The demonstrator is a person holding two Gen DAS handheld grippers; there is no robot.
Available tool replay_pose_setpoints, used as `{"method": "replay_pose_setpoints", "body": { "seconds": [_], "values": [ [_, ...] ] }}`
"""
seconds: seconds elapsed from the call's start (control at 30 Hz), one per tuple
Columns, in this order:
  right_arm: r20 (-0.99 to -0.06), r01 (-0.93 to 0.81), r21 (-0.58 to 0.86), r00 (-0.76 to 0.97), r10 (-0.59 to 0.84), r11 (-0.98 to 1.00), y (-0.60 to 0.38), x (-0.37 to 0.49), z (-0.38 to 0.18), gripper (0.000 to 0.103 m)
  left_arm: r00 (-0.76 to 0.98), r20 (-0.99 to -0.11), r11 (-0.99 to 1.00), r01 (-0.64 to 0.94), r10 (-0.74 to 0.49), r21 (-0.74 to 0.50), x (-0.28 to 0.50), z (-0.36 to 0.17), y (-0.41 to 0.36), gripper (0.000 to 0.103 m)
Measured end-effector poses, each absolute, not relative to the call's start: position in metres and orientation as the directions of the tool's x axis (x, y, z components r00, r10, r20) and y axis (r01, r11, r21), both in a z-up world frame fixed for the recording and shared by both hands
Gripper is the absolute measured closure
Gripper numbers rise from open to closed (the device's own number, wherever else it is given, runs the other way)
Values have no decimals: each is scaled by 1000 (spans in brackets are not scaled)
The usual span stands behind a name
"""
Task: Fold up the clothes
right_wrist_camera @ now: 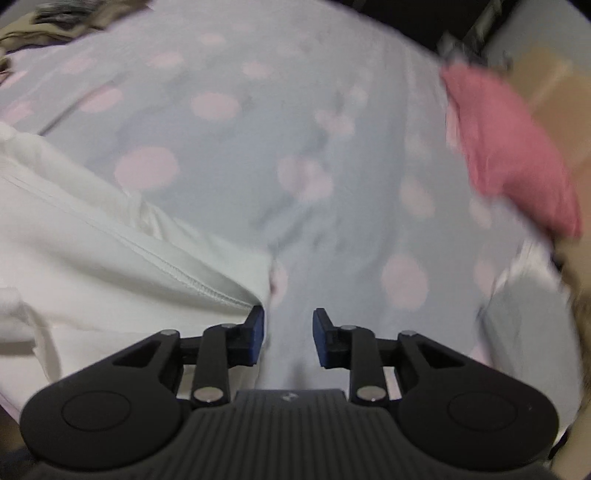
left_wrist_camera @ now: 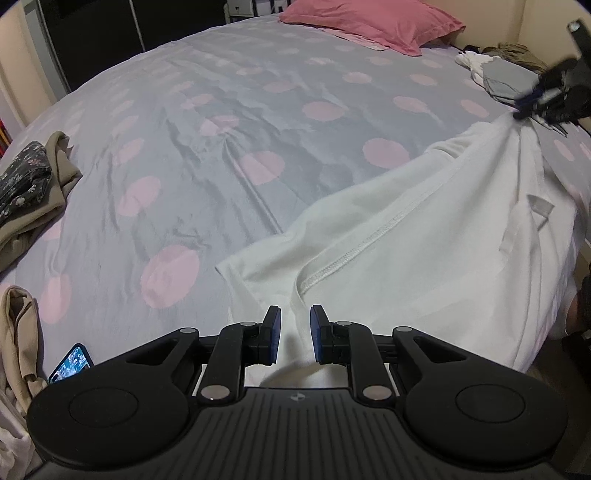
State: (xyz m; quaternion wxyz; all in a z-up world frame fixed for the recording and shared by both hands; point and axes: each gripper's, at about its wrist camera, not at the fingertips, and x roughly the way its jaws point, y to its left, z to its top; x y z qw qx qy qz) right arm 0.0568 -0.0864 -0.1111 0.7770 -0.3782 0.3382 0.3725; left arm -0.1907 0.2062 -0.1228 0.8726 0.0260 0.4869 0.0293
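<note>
The white garment (left_wrist_camera: 424, 229) lies spread on the near right part of the dotted bedsheet (left_wrist_camera: 229, 122), one corner hanging over the bed's edge, hem seam facing up. We hold a bunched fold of it in the left gripper (left_wrist_camera: 295, 338), its fingers narrow and pinching the cloth, probably to keep that edge anchored. The right gripper (right_wrist_camera: 288, 338) has its fingers parted with only sheet showing between them; the garment's hem touches the outside of one finger, so we judge that corner is not gripped. A pink pillow (left_wrist_camera: 373, 22) rests at the bed's far end.
</note>
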Motion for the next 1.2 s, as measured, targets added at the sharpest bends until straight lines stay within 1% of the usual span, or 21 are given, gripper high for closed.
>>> {"method": "replay_pose_setpoints", "body": {
  "seconds": [0.03,0.07,0.1,0.23,0.33,0.43,0.5,0.57,0.67,0.77,0.83,0.87,0.9,0.93,0.97,1.0,1.13,1.2],
  "values": [
    [-780,-851,-369,502,373,374,-84,44,-103,67,526,-848,997,-18,69,71,-191,-123,206,88],
    [-773,-866,-380,490,403,324,-82,33,-99,63,527,-848,998,-4,57,65,-192,-123,205,88],
    [-777,-881,-377,468,420,284,-80,25,-96,61,525,-850,998,13,44,60,-193,-124,203,88],
    [-804,-914,-350,404,435,203,-73,6,-97,61,512,-859,994,87,6,59,-197,-127,191,88],
    [-838,-961,-246,277,471,126,-74,-5,-101,61,497,-866,991,130,-41,27,-201,-131,184,87],
    [-858,-989,-145,147,491,43,-74,-17,-107,61,487,-871,986,167,-60,26,-199,-136,176,86],
    [-871,-993,-115,101,480,1,-71,-27,-112,59,480,-875,981,190,-69,27,-196,-140,170,83],
    [-877,-997,-73,58,477,-15,-68,-32,-116,59,470,-880,978,204,-64,38,-192,-144,167,76],
    [-883,-999,-32,11,469,-37,-64,-39,-123,58,454,-890,972,225,-42,68,-187,-151,161,76],
    [-892,-999,-26,4,453,-44,-61,-41,-129,58,438,-899,968,234,-25,87,-183,-155,160,76],
    [-899,-999,-12,-12,437,-52,-59,-42,-134,61,406,-914,969,230,-15,86,-181,-161,161,76],
    [-904,-998,-1,-23,427,-56,-59,-41,-136,65,386,-922,971,227,-13,81,-180,-163,162,81],
    [-909,-998,5,-30,416,-61,-58,-42,-138,74,367,-930,972,223,-10,77,-179,-164,163,90],
    [-914,-998,2,-28,405,-65,-58,-43,-139,82,360,-933,975,211,-6,75,-179,-164,166,101],
    [-918,-998,-6,-22,396,-69,-58,-44,-139,96,365,-931,980,190,-13,61,-179,-160,170,102],
    [-921,-997,-17,-13,390,-73,-58,-44,-139,100,371,-928,985,168,-20,46,-180,-156,175,102],
    [-897,-998,-58,40,441,-27,-57,-35,-121,101,438,-898,997,71,-37,-6,-181,-132,200,103],
    [-868,-995,-95,102,487,39,-54,-27,-110,101,469,-883,1000,12,-15,-10,-181,-123,211,103]
  ]
}}
